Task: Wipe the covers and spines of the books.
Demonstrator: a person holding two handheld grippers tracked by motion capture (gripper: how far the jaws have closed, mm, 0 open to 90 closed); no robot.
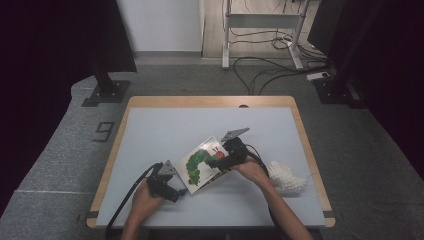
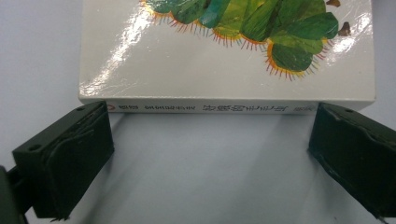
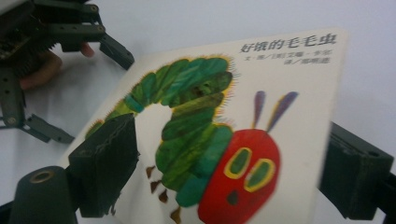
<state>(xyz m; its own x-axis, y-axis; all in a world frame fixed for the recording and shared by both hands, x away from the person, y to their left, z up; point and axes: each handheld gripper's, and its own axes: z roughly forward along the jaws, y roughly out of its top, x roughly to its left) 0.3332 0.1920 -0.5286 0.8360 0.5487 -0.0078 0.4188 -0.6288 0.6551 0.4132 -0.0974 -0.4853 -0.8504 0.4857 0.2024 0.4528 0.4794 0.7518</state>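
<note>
The right claw (image 1: 216, 162) grips the picture book (image 1: 202, 164) across its cover, tilting it off the desk (image 1: 150, 130). The left claw (image 1: 181, 191) rests released, its jaws wide apart at the book's spine.

Dim room, dark edges; glare on book cover (image 2: 140, 56); right gripper view slightly blurred.

The left gripper (image 2: 208, 140) is holding its 2 jaws wide apart just before the picture book's (image 2: 224, 56) spine.

White caterpillar-cover book (image 1: 201, 163), front cover lifted, mid-table.
</note>
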